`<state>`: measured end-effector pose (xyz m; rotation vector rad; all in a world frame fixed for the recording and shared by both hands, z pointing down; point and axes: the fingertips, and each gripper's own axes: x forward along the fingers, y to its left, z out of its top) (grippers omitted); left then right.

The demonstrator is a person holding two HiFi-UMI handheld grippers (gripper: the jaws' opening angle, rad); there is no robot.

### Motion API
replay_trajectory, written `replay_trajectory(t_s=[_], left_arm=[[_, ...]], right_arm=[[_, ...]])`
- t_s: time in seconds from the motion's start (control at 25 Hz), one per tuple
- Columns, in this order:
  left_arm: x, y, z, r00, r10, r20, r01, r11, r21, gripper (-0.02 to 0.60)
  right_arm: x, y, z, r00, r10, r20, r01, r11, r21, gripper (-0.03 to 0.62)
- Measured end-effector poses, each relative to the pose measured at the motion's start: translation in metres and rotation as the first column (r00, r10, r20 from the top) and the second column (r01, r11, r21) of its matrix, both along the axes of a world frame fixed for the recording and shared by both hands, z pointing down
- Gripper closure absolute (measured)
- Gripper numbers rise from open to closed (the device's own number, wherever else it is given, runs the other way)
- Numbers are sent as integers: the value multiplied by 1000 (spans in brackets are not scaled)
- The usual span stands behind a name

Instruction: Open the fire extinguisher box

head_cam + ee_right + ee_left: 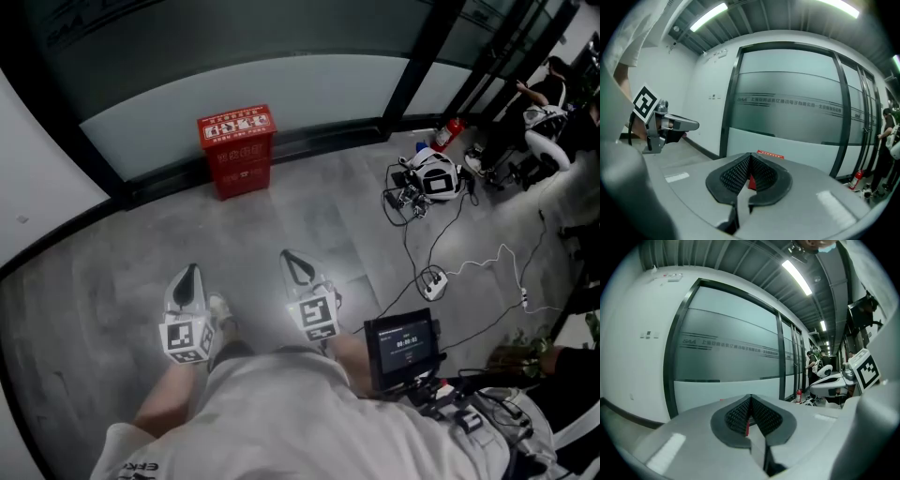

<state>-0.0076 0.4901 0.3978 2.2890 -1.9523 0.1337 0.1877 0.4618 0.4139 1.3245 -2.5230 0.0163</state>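
Standing shut, the red fire extinguisher box [242, 164] (white-labelled lid [235, 123]) faces left gripper [191, 272] and right gripper [291, 257], fingers clenched.

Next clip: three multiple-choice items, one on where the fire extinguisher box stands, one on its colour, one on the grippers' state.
1. Where is the fire extinguisher box?
A. on the floor against the glass wall
B. on a table
C. on a shelf
2. Its colour?
A. blue
B. red
C. yellow
3. The left gripper and right gripper are:
A. wide open
B. shut on the box
C. shut, empty
1 A: the head view shows it at the wall's foot.
2 B: its sides are red.
3 C: each gripper view shows fingers together, nothing between.
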Motion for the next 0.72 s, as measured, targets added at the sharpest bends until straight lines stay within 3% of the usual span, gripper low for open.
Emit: replay_trajectory(t_s=[0.32, 0.72], left_arm=[[-62, -113, 14, 999, 48, -22, -48, 999, 2, 579], [-164, -249, 30, 991, 134, -23, -134, 991, 0, 578]], right_arm=[[-60, -100, 9, 998, 50, -39, -50, 999, -1, 580], [-168, -224, 17, 991, 107, -84, -107, 994, 7, 580]])
